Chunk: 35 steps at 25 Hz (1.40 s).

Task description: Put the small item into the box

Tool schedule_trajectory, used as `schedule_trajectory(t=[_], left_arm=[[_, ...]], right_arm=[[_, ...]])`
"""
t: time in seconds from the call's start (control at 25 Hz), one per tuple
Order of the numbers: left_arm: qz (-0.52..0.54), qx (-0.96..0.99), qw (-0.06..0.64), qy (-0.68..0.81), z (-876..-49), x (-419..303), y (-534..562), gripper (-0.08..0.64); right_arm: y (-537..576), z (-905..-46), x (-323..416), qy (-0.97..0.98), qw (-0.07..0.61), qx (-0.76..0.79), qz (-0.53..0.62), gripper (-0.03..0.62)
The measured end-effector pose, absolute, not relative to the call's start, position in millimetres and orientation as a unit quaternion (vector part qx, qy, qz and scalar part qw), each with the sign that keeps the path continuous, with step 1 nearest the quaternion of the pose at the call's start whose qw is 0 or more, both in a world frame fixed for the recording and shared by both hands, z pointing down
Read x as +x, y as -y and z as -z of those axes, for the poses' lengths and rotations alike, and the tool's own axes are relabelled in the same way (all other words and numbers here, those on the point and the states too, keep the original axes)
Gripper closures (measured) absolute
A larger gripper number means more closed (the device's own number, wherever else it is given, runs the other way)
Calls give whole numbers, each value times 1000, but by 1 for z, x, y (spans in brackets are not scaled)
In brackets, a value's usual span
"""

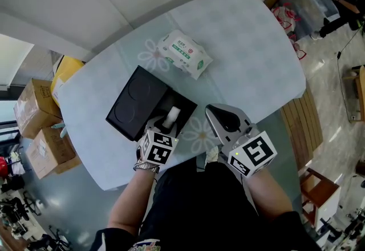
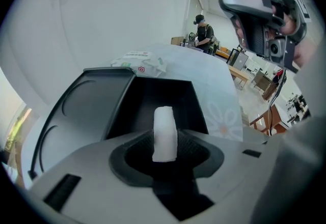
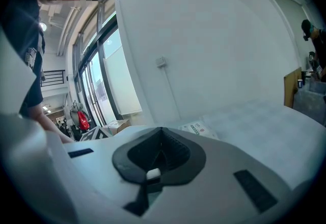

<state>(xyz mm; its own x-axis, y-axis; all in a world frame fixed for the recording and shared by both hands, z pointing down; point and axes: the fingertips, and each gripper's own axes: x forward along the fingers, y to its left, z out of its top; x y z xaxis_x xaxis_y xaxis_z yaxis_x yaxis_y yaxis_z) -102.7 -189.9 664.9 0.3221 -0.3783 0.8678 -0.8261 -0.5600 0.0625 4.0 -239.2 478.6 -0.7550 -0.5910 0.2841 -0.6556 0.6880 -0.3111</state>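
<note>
Lower centre, the left gripper point(image 1: 168, 123) is holding its jaws spread around the small item point(image 2: 165, 134), seemingly to deposit it in the box point(image 2: 163, 94). The right gripper point(image 3: 161, 131) is idling closed and empty.

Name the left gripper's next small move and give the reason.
Probably lift the left gripper straight up and clear. The white item stands in the open black box, between parted jaws that seem clear of it on both sides, so it looks released.

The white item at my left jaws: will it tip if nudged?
The item is upright, tall and narrow, so it probably tips easily. It looks small, likely light. The deep box would probably contain it.
</note>
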Motion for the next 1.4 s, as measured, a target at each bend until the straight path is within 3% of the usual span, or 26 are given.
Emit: schedule_trajectory(t=[0.68, 0.84, 1.04, 1.4], left_arm=[[-331, 777, 230, 484, -580, -96, 173, 414], [-274, 787, 217, 509, -546, -87, 163, 445], [-209, 797, 180, 538, -499, -75, 143, 543], [-85, 839, 102, 527, -410, -37, 78, 552]], right_arm=[[198, -429, 24, 936, 62, 314, -145, 583], [182, -416, 32, 942, 55, 304, -129, 583], [158, -400, 43, 950, 49, 287, -109, 583], [107, -369, 59, 964, 33, 254, -72, 583]])
